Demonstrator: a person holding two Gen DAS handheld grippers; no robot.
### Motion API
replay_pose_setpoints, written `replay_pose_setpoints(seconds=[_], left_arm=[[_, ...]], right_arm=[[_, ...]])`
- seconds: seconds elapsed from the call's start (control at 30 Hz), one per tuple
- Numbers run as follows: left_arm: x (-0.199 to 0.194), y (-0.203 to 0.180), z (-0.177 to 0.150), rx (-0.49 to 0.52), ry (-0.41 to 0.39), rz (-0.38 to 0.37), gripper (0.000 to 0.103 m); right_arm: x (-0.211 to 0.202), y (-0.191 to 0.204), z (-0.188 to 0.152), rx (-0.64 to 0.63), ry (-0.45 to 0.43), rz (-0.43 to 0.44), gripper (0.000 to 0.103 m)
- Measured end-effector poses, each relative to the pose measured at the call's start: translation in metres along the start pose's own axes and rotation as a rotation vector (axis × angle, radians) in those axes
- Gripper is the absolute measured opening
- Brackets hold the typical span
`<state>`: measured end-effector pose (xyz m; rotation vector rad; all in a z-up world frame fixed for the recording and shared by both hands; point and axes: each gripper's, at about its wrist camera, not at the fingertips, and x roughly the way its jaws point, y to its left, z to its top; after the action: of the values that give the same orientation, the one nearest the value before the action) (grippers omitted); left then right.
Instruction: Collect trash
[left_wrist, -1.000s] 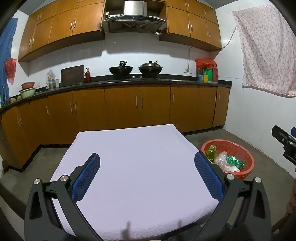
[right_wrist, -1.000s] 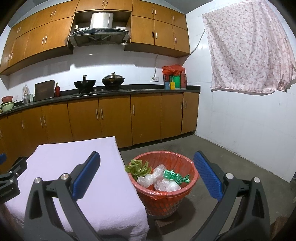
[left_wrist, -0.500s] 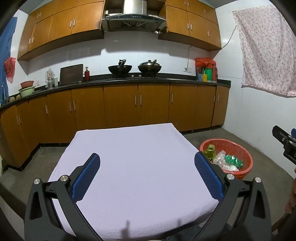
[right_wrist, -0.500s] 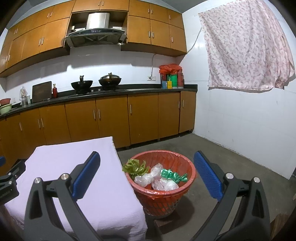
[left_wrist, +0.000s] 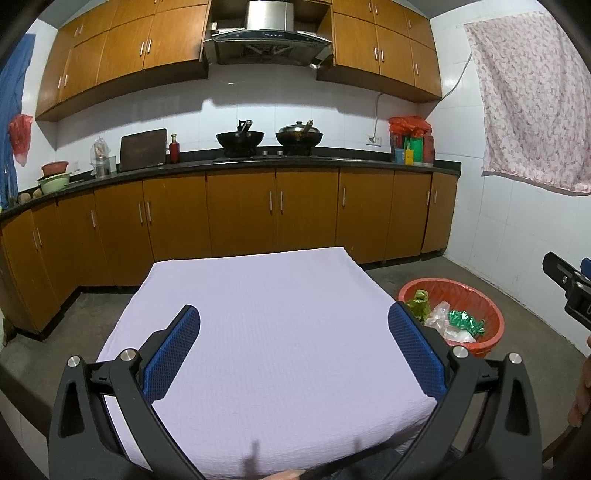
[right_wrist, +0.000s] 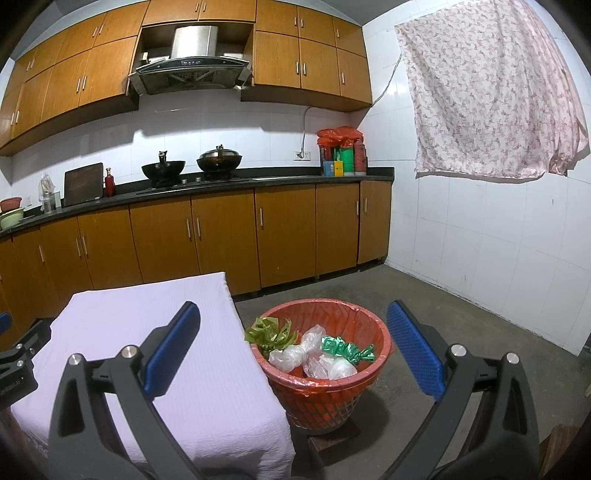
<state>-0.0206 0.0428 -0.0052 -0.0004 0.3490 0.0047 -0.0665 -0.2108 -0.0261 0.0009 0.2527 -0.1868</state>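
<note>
- Lilac woven cloth on the square table (left_wrist: 280, 332) fills the space between my left gripper (left_wrist: 293, 345) fingers, which stand wide apart holding nothing; I see no trash there.
- Beyond the right finger sits the round orange-lined mesh basket (left_wrist: 491, 314).
- On the right wrist view, my right gripper (right_wrist: 293, 345) is spread and empty, the basket (right_wrist: 376, 363) between its fingers.
- Crinkled clear plastic wrappers (right_wrist: 314, 360) and green foil (right_wrist: 345, 349) inside look light, soft and slippery; I'd pinch a bunched fold.

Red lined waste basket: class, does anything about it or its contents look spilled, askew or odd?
Nothing is spilled. The red lined waste basket stands upright on the floor beside the lilac-clothed table, but the crumpled olive-green wrapper pokes above its rim on the table side.
</note>
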Motion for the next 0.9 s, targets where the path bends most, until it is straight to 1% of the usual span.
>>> replay_pose_setpoints(seconds=[0.43, 0.9], left_arm=[[-0.0045, -0.0035, 0.0092, 0.010, -0.015, 0.002, 0.101], [-0.0044, -0.0034, 0.0091, 0.011, -0.013, 0.003, 0.101]], right_arm=[[-0.0001, 0.0007, -0.0012, 0.004, 0.002, 0.004, 0.099], [-0.0007, 0.0022, -0.0028, 0.007, 0.004, 0.007, 0.099]])
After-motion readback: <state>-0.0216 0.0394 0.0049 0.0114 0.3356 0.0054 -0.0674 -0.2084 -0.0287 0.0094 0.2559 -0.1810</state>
